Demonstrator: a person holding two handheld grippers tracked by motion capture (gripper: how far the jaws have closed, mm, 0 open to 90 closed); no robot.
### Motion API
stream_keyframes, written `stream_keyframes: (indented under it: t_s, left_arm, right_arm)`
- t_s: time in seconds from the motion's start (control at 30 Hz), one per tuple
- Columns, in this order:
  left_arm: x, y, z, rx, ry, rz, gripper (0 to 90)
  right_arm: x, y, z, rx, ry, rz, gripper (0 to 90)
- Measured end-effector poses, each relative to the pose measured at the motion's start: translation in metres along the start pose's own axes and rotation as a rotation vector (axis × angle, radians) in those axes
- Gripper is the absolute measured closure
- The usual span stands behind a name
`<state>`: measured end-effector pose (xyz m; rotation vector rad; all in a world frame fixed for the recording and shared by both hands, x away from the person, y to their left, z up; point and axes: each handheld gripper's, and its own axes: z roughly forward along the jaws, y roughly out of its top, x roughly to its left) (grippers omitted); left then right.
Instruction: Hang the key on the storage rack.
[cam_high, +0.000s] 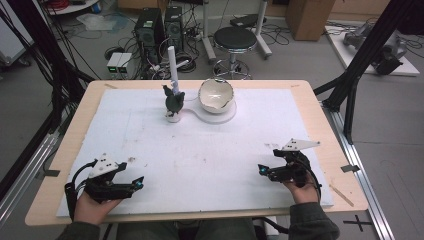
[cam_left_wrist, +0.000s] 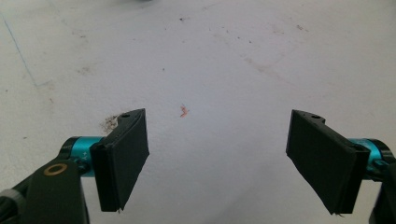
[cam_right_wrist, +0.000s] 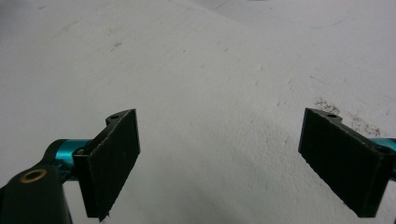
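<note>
A white bowl (cam_high: 216, 95) rests on a round white plate (cam_high: 200, 114) at the back middle of the white mat (cam_high: 200, 150). To its left a dark green figure (cam_high: 174, 101) stands on a small white base, with a white rod (cam_high: 173, 65) rising behind it. My left gripper (cam_high: 136, 184) lies at the mat's front left, held by a hand, jaws wide apart and empty (cam_left_wrist: 217, 156). At the front right my right gripper (cam_high: 262, 170) also stands open over bare mat (cam_right_wrist: 219, 158).
The mat covers a wooden table (cam_high: 60, 165). Beyond the far edge stand a black stool (cam_high: 235, 40), computer towers (cam_high: 150, 30) and cables on the floor. Black frame struts (cam_high: 360, 65) rise at the right. A small pink fleck (cam_left_wrist: 184, 111) lies ahead of the left gripper.
</note>
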<state>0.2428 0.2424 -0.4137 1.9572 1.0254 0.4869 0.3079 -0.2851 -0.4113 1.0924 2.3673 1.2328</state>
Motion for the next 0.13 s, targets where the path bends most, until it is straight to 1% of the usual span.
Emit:
stream_keyframes:
  t_s: [0.13]
  left_arm:
    - [0.0003, -0.0008, 0.0003, 0.003, -0.003, -0.003, 21.3]
  right_arm:
    - [0.0011, -0.0003, -0.002, -0.004, -0.001, 0.003, 11.8]
